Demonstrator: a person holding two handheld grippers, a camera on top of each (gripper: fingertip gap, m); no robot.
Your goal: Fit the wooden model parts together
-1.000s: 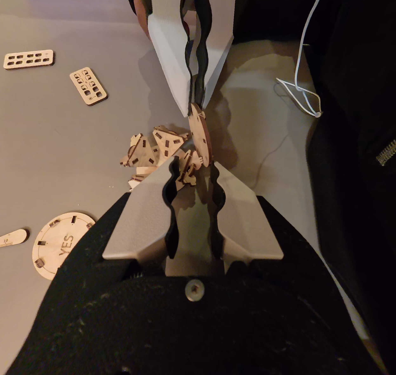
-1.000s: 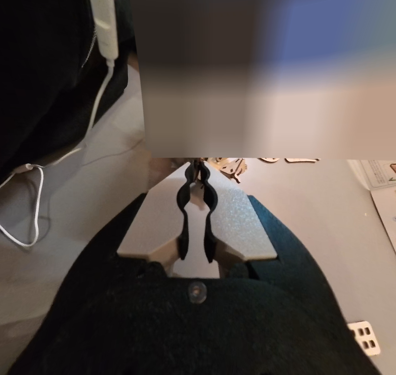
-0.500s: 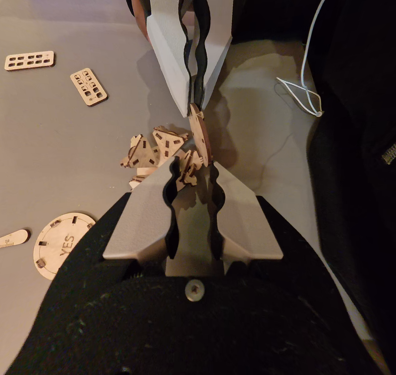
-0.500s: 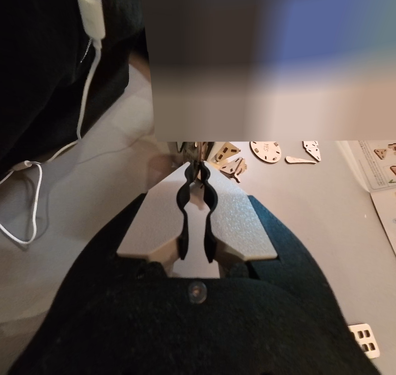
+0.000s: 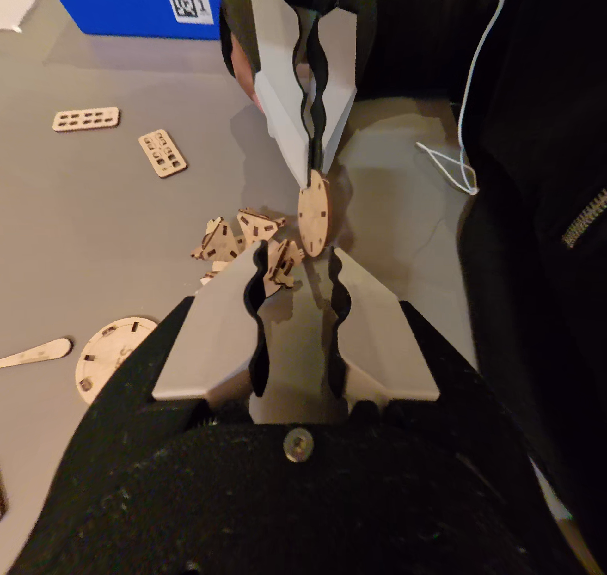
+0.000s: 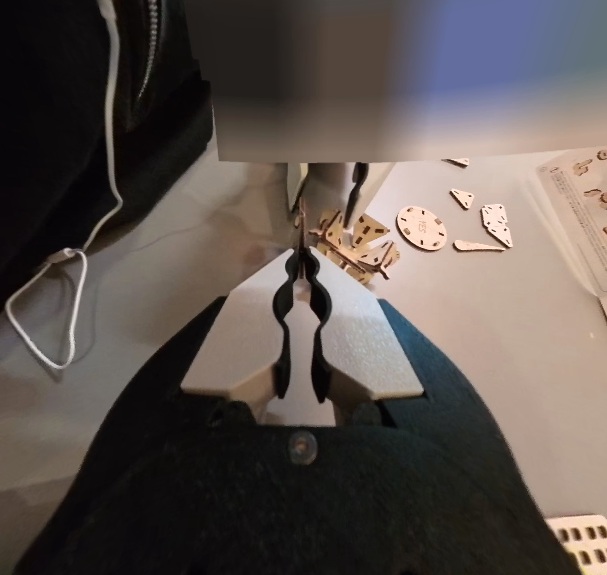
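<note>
My right gripper (image 6: 301,257) is shut on the rim of a thin round wooden disc (image 6: 302,227), seen edge-on. In the left wrist view it (image 5: 313,168) comes down from above and holds the disc (image 5: 313,214) upright over the grey table (image 5: 98,230). My left gripper (image 5: 295,252) is open. The disc's lower edge sits between its fingertips, and neither pad presses on it. A small assembly of slotted wooden triangles (image 5: 279,267) lies against my left pad (image 5: 259,263). It also shows in the right wrist view (image 6: 358,253).
Two slotted wooden plates (image 5: 86,118) (image 5: 162,153), a lettered wooden disc (image 5: 108,352) and a teardrop piece (image 5: 36,355) lie to the left. A blue box (image 5: 131,1) stands at the back. A white cable (image 5: 460,171) and a person's black jacket (image 5: 542,230) are on the right. Left and right tips are no more than a few centimetres apart. It is some 15 cm from my left tips to the teardrop piece (image 5: 36,355). It is also in sight in the right wrist view (image 6: 470,244).
My left jaws have spread wider around the disc's lower edge and the wooden assembly. The right gripper stays shut on the disc and has turned it, so more of its face shows.
</note>
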